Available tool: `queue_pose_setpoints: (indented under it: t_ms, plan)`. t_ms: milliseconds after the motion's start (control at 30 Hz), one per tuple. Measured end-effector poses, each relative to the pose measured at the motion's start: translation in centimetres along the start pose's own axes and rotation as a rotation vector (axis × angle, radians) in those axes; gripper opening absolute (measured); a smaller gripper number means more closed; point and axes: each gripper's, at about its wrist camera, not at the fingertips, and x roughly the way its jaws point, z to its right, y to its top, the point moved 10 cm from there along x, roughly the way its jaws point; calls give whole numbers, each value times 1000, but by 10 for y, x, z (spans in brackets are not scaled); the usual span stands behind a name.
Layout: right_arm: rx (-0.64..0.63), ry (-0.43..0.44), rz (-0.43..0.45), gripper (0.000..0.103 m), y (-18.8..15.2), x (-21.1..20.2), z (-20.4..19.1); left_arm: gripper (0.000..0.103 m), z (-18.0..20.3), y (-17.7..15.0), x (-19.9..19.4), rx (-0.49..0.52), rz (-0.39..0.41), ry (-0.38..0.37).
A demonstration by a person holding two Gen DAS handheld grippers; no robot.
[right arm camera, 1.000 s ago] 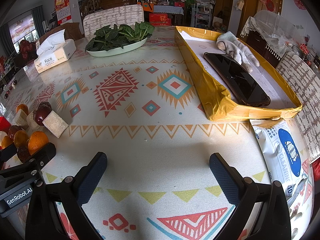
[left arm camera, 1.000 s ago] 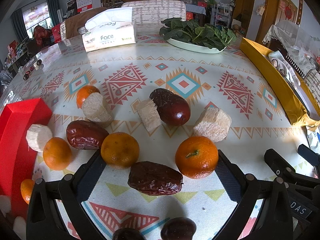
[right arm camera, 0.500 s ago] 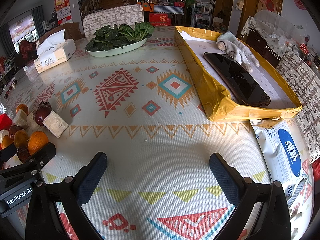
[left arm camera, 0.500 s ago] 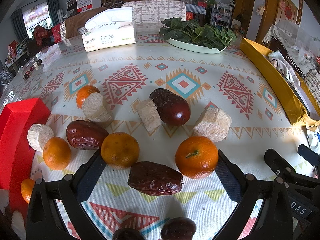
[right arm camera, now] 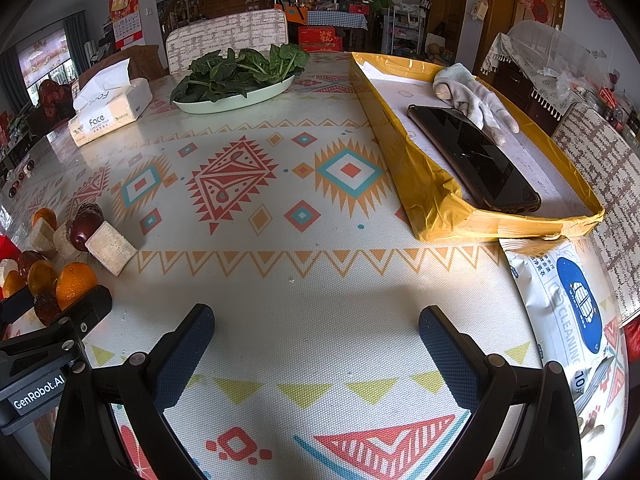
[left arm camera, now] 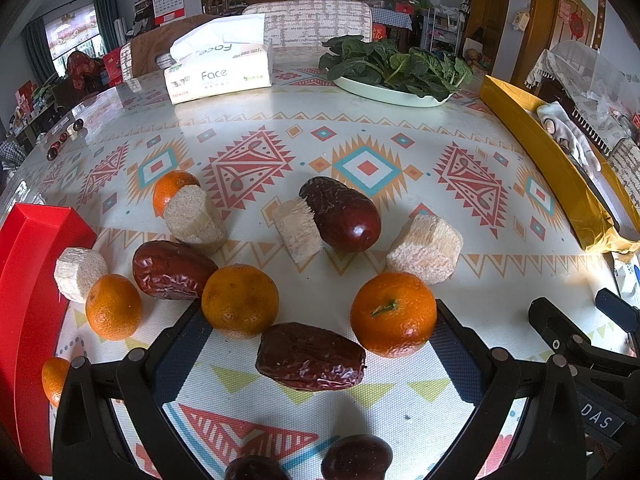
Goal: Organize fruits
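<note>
In the left wrist view my left gripper (left arm camera: 316, 356) is open just above the table, its jaws either side of a wrinkled red date (left arm camera: 310, 356). An orange (left arm camera: 394, 314) touches the right finger's tip and another orange (left arm camera: 239, 300) sits by the left finger. More dates (left arm camera: 172, 270) (left arm camera: 342, 214), oranges (left arm camera: 113, 306) and pale sugarcane chunks (left arm camera: 426, 248) (left arm camera: 194, 220) lie beyond. A red tray (left arm camera: 28, 280) stands at the left. My right gripper (right arm camera: 316, 352) is open and empty over bare tablecloth, with the fruit pile (right arm camera: 60, 264) far to its left.
A tissue pack (left arm camera: 218, 70) and a plate of spinach (left arm camera: 394, 72) stand at the table's far side. A yellow box lid (right arm camera: 472, 152) with a phone and glove lies at the right. A wipes pack (right arm camera: 568, 312) lies near the right edge. Two dark fruits (left arm camera: 356, 456) lie close under the left camera.
</note>
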Motion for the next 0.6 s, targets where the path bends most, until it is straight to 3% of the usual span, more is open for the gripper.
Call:
queue_pose_setpoints:
  t_ms: [600]
  plan:
    - [-1,17,-48,103,-6,-2,0,103,4,-9,-3,47,-56,-31]
